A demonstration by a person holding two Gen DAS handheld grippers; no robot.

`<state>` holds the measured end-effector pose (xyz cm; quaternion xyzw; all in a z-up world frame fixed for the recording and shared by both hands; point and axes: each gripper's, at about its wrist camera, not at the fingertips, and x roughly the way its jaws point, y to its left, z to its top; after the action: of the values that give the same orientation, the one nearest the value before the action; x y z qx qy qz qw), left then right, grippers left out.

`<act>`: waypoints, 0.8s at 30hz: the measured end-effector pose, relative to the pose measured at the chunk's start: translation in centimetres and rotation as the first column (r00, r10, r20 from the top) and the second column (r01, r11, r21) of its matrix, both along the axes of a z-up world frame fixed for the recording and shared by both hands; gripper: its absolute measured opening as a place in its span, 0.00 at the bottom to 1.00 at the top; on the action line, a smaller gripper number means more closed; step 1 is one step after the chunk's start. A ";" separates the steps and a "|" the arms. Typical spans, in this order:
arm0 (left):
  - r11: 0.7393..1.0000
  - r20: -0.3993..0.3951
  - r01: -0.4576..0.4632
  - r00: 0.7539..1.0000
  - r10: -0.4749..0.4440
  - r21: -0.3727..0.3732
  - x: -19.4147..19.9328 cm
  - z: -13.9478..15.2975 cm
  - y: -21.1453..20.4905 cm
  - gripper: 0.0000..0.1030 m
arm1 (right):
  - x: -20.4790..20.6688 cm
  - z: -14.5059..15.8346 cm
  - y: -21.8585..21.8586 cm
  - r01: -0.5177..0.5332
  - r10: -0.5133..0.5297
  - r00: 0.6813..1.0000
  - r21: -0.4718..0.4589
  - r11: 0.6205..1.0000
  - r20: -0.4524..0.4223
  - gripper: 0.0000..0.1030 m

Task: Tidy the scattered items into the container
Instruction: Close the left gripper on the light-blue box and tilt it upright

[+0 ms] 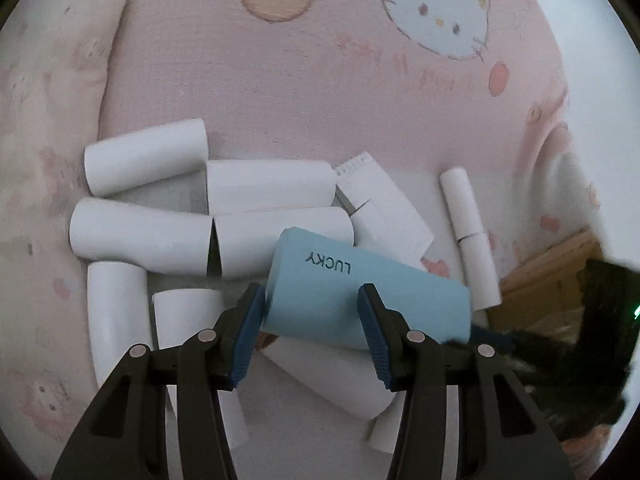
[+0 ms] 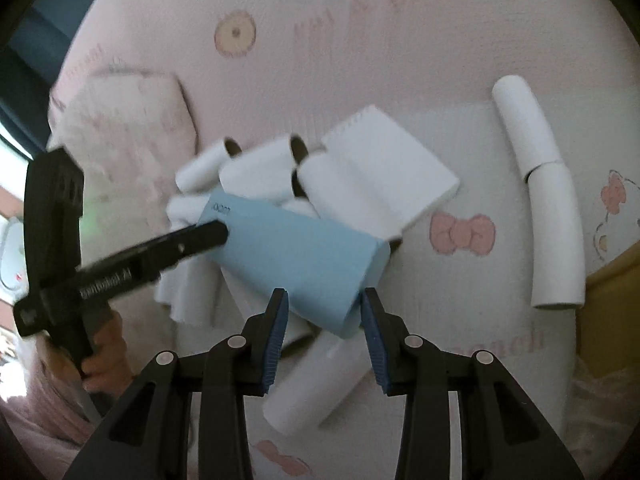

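Observation:
A light-blue box marked LUCKY [image 1: 360, 284] [image 2: 296, 256] hangs tilted over a heap of white paper rolls [image 1: 160, 236] [image 2: 256, 168] on a pink printed sheet. My left gripper [image 1: 310, 300] is shut on one end of it, one pad on the end face and the other across its lower edge. From the right wrist view, that left gripper [image 2: 218, 236] reaches in from the left, a hand on its handle. My right gripper [image 2: 324, 308] is shut on the box's other corner. A flat white packet with a serrated edge [image 1: 384, 208] [image 2: 384, 160] lies on the rolls.
Two white rolls end to end [image 1: 470, 236] [image 2: 548, 200] lie apart to the right. A pink pillow [image 1: 52, 80] [image 2: 128, 120] sits at the left. A yellowish-brown object [image 2: 608, 300] shows at the sheet's right edge. The pink sheet [image 1: 320, 80] stretches beyond the heap.

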<state>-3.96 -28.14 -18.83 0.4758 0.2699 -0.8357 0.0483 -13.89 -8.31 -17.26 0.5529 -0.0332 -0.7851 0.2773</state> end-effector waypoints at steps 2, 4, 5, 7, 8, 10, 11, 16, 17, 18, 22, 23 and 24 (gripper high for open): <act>1.000 -0.001 -0.003 1.000 0.004 0.029 0.0 -0.1 -0.5 0.51 | 0.3 -0.2 -0.4 -0.030 0.031 0.999 0.032 0.999 -0.021 0.35; 0.998 -0.004 -0.017 1.000 0.017 0.054 0.1 -0.2 -0.7 0.51 | 0.3 -0.1 -0.5 -0.033 0.034 0.999 0.046 0.998 -0.022 0.35; 0.998 -0.011 -0.018 1.000 0.019 0.066 0.2 -0.2 -0.9 0.51 | 0.2 0.0 -0.5 -0.034 0.035 0.999 0.054 0.998 -0.023 0.36; 0.996 -0.021 -0.010 1.000 0.012 0.088 0.4 -0.3 -0.9 0.51 | 0.0 0.2 -1.0 -0.044 0.048 0.998 0.112 0.993 -0.034 0.50; 0.996 -0.024 -0.008 1.000 0.010 0.093 0.4 -0.4 -0.9 0.52 | 0.1 0.3 -1.5 -0.058 0.068 0.996 0.170 0.984 -0.053 0.59; 0.995 -0.032 -0.003 0.999 0.007 0.101 0.5 -0.4 -0.9 0.54 | 0.7 0.7 -2.7 -0.101 0.146 0.981 0.304 0.947 -0.130 0.62; 0.994 -0.038 -0.004 0.999 0.008 0.108 0.7 -0.4 -1.0 0.55 | 1.1 0.8 -3.4 -0.133 0.200 0.967 0.357 0.925 -0.159 0.63; 0.992 -0.054 -0.014 0.998 0.021 0.123 1.6 0.2 -1.3 0.58 | 2.1 0.5 -6.0 -0.276 0.401 0.898 0.477 0.834 -0.181 0.67; 0.994 -0.054 -0.010 0.998 0.016 0.107 1.7 0.3 -1.2 0.57 | 2.0 0.4 -6.4 -0.290 0.422 0.888 0.493 0.821 -0.181 0.67; 0.996 -0.058 -0.007 0.998 0.013 0.090 2.0 0.4 -0.9 0.57 | 1.9 0.2 -6.8 -0.301 0.443 0.877 0.509 0.807 -0.184 0.69; 0.999 -0.054 0.006 0.999 -0.004 0.034 3.5 0.6 0.0 0.49 | 1.3 0.0 -7.7 -0.339 0.492 0.851 0.525 0.780 -0.182 0.71; 0.999 -0.043 0.016 0.999 -0.014 0.036 3.7 0.4 0.1 0.46 | 1.0 0.0 -7.9 -0.350 0.499 0.848 0.516 0.782 -0.182 0.72; 0.999 -0.032 0.021 0.999 -0.020 0.040 3.8 0.2 0.2 0.42 | 0.7 -0.1 -8.0 -0.363 0.505 0.845 0.504 0.784 -0.176 0.73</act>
<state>-0.12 -27.90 -18.64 0.4660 0.2826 -0.8380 0.0259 -13.17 -16.32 -17.35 0.4675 0.3226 -0.7592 0.3177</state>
